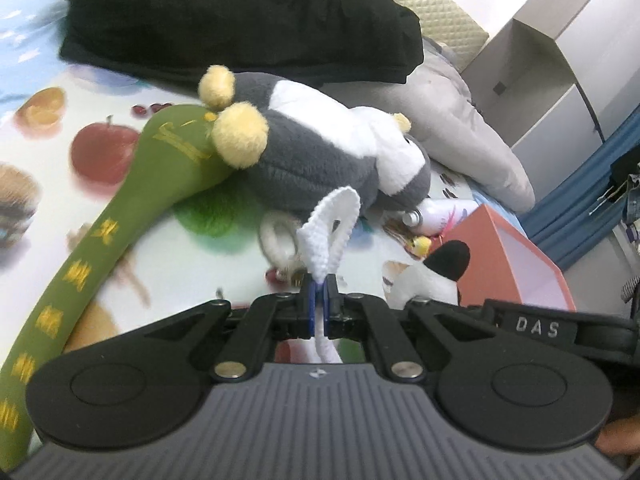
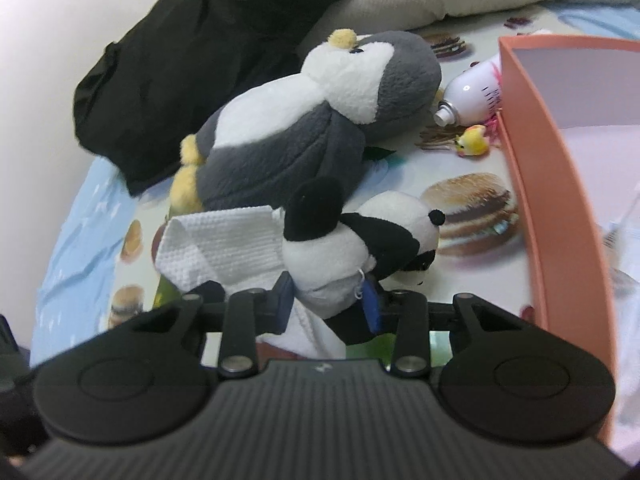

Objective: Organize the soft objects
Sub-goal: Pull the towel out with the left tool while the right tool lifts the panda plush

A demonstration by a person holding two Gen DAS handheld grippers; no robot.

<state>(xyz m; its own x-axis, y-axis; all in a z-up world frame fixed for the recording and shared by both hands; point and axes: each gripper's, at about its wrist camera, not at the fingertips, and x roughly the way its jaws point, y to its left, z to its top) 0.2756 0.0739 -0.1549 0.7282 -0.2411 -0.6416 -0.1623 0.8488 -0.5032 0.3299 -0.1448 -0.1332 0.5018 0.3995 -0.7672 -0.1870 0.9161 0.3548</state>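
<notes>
The left gripper is pinching a white cloth between nearly closed jaws, the fabric running up between the blue pads. The right gripper is clamping a panda by its white body, jaws partly spread around it.

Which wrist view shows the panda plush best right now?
The right wrist view. There the panda plush fills the centre, clamped in the right tool, with its black ear and head plain. The left wrist view shows only a black ear and some white fur past the left tool.
</notes>
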